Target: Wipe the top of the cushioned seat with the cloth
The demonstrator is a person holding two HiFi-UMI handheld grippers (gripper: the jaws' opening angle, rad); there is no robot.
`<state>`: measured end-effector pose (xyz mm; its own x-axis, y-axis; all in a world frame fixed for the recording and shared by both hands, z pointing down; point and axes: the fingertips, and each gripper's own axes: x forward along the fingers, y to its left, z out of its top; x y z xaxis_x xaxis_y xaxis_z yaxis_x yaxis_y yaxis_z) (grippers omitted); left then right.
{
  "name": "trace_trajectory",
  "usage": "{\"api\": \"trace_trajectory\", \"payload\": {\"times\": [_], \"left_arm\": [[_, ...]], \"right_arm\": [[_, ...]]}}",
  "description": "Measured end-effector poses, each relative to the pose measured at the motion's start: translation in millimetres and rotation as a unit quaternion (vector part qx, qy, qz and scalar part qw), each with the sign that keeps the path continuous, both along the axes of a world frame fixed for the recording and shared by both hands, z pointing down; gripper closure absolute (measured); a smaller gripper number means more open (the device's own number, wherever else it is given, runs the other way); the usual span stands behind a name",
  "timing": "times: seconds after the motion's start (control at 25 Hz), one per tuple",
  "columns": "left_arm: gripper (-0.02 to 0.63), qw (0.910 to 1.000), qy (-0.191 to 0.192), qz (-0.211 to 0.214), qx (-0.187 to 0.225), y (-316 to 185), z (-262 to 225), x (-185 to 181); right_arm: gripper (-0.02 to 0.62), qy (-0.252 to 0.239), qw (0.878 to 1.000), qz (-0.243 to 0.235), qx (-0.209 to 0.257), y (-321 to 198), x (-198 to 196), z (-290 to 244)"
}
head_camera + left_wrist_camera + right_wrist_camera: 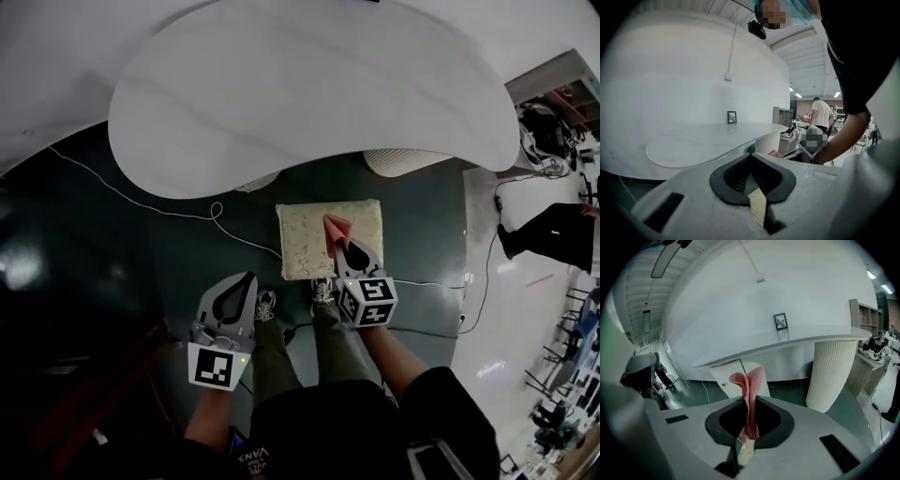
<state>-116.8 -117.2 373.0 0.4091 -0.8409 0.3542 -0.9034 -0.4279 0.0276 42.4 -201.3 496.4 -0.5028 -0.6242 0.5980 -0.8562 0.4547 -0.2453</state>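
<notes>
The cushioned seat [305, 246] is a beige square pad on the dark floor, just beyond the person's shoes. My right gripper [343, 246] hangs over its right half, shut on a pink cloth [336, 228] that sticks out past the jaw tips. In the right gripper view the cloth [750, 385] stands up folded between the jaws of the right gripper [749, 401], with the seat [745, 453] glimpsed beneath. My left gripper [247, 280] is held left of the seat over the floor, shut with nothing in it. In its own view the left gripper [751, 157] has its jaws closed together.
A large white curved tabletop [309, 94] overhangs the space beyond the seat, on a ribbed white pedestal [403, 161]. A thin white cable [187, 211] runs across the floor. The person's shoes [265, 303] stand at the seat's near edge. Another person [553, 230] stands far right.
</notes>
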Motion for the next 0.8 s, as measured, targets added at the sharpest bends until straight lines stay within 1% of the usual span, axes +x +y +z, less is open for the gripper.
{"api": "trace_trajectory", "payload": {"times": [0.16,0.32,0.48,0.64,0.8], "left_arm": [[0.588,1.0000,0.004,-0.004,-0.005,-7,23,1],[0.588,0.9996,0.012,-0.021,-0.014,-3,48,-6],[0.588,0.9987,0.024,-0.031,-0.032,3,75,-15],[0.588,0.9981,0.030,-0.038,-0.038,6,92,-20],[0.589,0.9970,0.031,-0.049,-0.052,14,109,-34]], "right_arm": [[0.569,0.004,1.000,-0.014,-0.019,-14,-19,46],[0.569,0.007,0.998,-0.028,-0.055,-13,-42,103],[0.569,0.027,0.994,-0.048,-0.090,-11,-66,160],[0.569,0.038,0.989,-0.037,-0.135,-18,-79,212],[0.569,0.060,0.985,-0.041,-0.157,-22,-95,251]]}}
